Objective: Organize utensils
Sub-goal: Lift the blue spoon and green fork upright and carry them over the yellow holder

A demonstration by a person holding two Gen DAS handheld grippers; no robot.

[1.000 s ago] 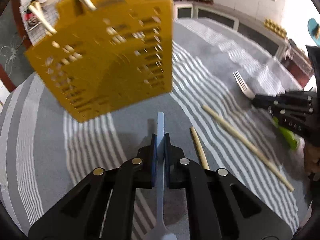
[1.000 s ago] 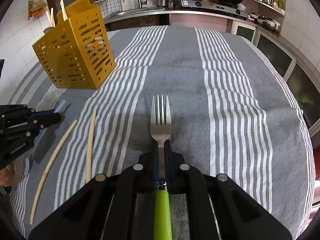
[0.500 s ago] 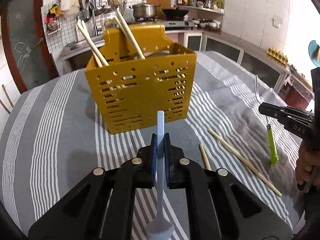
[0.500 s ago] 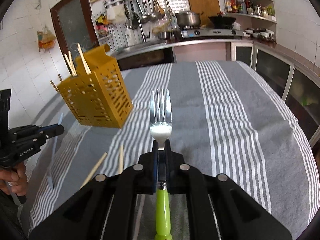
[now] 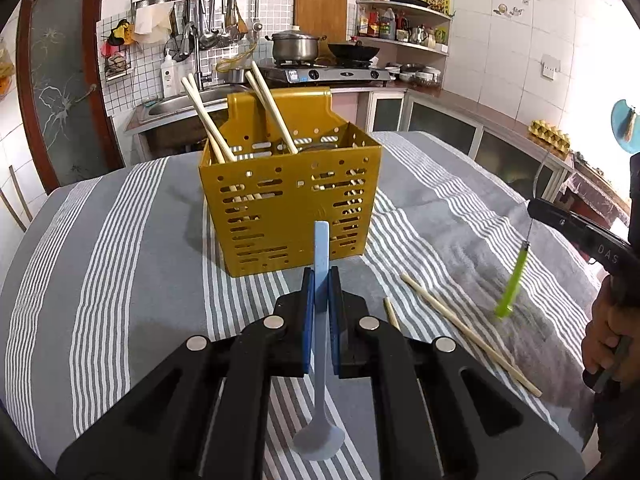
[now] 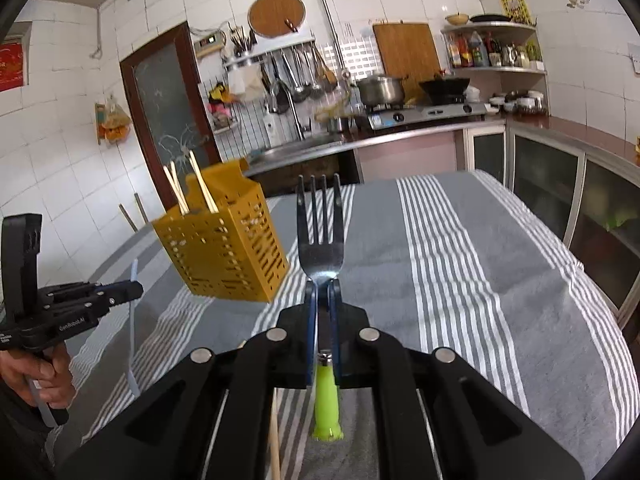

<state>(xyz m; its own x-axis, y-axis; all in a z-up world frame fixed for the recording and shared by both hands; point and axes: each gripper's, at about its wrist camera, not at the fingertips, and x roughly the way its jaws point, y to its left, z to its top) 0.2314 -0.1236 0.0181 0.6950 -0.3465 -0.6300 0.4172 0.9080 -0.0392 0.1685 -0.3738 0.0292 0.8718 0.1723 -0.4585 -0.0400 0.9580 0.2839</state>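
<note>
Left gripper (image 5: 322,280): jaws clamped on the handle of a pale blue spoon (image 5: 320,368), bowl hanging toward the camera. Right gripper (image 6: 322,292): jaws clamped on the neck of a green-handled fork (image 6: 320,236), tines up. Both are held above the striped tabletop (image 5: 120,248), near the yellow caddy (image 5: 292,208).

Yellow, blue, green over grey stripes
Mustard-yellow slotted caddy (image 5: 292,204); pale blue spoon (image 5: 320,320); lime-green handled steel fork (image 6: 321,240); tan chopsticks (image 5: 468,330); grey white-striped cloth (image 5: 120,264) on desk; black grippers.
</note>
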